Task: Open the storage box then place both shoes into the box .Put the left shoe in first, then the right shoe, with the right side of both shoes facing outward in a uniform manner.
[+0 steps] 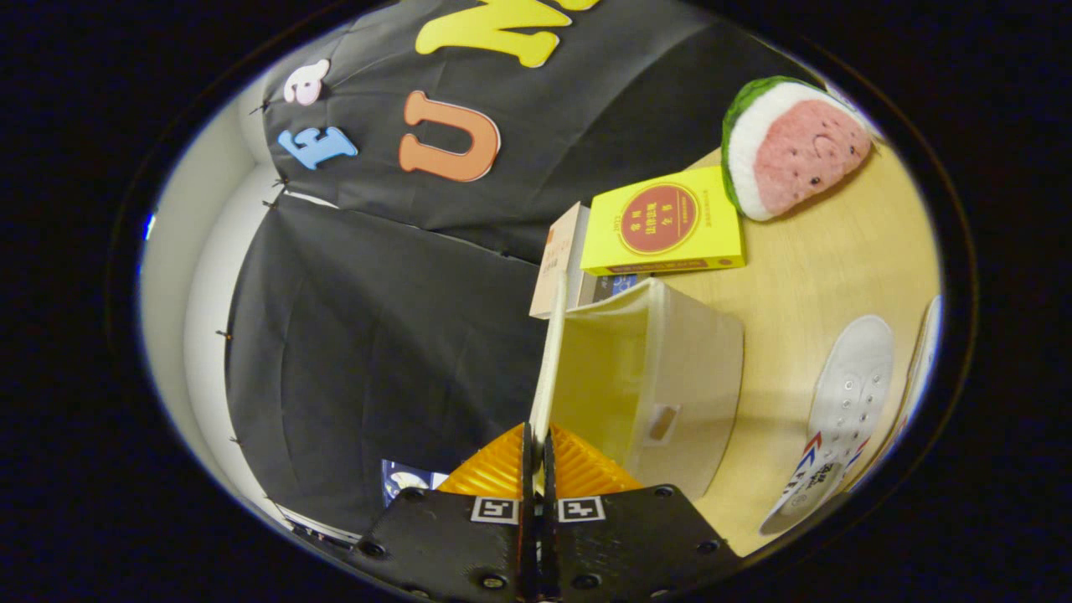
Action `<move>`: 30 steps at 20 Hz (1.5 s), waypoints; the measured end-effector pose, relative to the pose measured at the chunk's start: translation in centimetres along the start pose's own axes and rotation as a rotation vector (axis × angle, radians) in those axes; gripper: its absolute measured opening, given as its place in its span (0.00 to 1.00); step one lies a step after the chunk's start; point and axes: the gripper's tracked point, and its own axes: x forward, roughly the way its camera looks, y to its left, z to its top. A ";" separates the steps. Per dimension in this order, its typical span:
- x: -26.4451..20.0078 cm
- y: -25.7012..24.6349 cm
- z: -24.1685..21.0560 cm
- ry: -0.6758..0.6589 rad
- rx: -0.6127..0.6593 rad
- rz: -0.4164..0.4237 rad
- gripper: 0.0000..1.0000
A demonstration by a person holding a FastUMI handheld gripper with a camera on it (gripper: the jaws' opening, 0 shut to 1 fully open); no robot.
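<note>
Pinching the thin edge of the storage box's lid (548, 368), the gripper (537, 456) has its two orange fingers (494, 469) drawn almost together, one pressing on either side of the pale flap. The camera is rolled over, so the wooden table (804, 276) runs up the right side of the scene. The lid stands lifted away from the storage box (662, 377), a cream fabric bin just right of the fingers, its mouth open and a small tag on its near wall. Just beyond the box lie a yellow book (666, 222) and a few other books (565, 255) beside it. Farther off on the table rests a watermelon-slice plush toy (791, 146). Well right of the box, a white canvas shoe (837, 410) lies on the table, with the edge of a second shoe (921, 352) just past it.
</note>
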 end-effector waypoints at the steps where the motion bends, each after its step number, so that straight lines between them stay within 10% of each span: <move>1: 0.1 0.7 0.0 -0.006 -0.020 -0.025 0.03; 16: 11.2 15.7 0.7 -0.041 -0.243 -0.129 0.08; 23: 19.7 21.3 -4.0 0.082 -0.313 -0.125 0.66; 30: 21.1 22.1 -5.1 0.099 -0.360 -0.152 0.95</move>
